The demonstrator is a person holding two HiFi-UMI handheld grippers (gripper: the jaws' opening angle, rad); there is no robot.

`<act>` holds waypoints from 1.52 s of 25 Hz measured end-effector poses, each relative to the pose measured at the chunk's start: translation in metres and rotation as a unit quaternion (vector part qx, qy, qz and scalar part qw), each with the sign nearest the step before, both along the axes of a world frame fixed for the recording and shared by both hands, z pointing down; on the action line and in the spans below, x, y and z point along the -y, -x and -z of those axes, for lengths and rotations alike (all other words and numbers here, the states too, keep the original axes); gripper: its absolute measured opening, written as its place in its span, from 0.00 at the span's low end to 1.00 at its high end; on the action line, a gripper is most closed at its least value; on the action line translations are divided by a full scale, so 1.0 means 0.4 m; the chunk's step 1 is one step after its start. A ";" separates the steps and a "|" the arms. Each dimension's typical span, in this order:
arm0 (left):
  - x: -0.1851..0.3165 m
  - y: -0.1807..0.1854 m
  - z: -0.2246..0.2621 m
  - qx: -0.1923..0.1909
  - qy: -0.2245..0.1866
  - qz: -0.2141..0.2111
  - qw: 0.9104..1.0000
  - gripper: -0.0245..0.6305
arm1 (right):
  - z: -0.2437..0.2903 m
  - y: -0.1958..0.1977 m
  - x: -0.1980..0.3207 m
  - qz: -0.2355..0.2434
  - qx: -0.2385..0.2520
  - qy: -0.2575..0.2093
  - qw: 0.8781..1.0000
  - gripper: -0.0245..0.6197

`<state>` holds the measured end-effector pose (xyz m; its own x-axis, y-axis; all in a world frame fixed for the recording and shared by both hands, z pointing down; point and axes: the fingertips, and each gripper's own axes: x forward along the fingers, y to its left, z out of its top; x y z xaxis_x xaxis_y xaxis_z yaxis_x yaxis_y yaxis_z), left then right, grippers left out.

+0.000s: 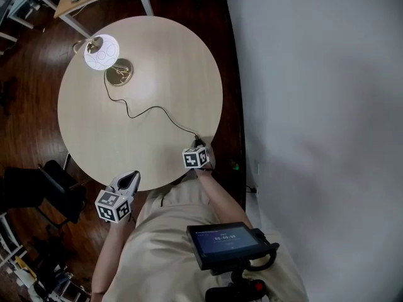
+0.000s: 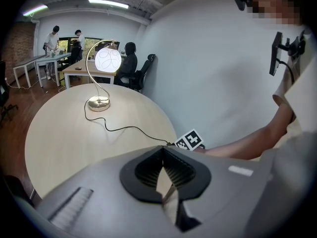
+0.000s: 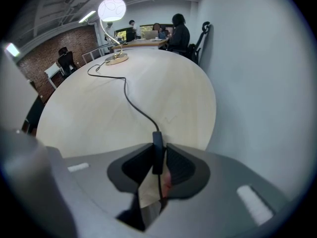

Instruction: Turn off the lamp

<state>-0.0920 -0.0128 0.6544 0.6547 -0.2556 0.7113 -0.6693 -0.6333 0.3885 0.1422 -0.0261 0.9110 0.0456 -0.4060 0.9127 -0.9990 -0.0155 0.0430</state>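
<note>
My right gripper is at the lower right edge of the round table. Its jaws are squeezed on the little black switch on the cord. The cord runs up and left across the table to the lamp. The lamp stands at the upper left and glows white. My left gripper is by the table's lower left edge. Its jaws are pressed together with nothing in them.

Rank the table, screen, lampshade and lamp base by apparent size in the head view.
1. table
2. screen, helped by being nearest the camera
3. lampshade
4. lamp base, barely smaller, so nearly tied
</note>
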 end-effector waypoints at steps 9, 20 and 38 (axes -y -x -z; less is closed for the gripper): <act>-0.021 -0.002 -0.008 0.002 0.001 0.007 1.000 0.04 | -0.002 -0.003 0.010 0.015 0.006 0.001 1.000 0.17; 0.005 -0.018 0.016 -0.007 -0.014 0.019 1.000 0.04 | 0.002 -0.020 0.023 0.044 0.015 0.010 0.999 0.15; 0.050 -0.012 0.017 0.006 -0.014 0.021 1.000 0.04 | 0.017 -0.030 0.039 0.025 0.034 -0.033 0.999 0.21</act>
<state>-0.0872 -0.0327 0.6478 0.6337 -0.3036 0.7115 -0.7009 -0.6146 0.3620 0.1541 -0.0416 0.9043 -0.0379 -0.4652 0.8844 -0.9991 0.0343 -0.0248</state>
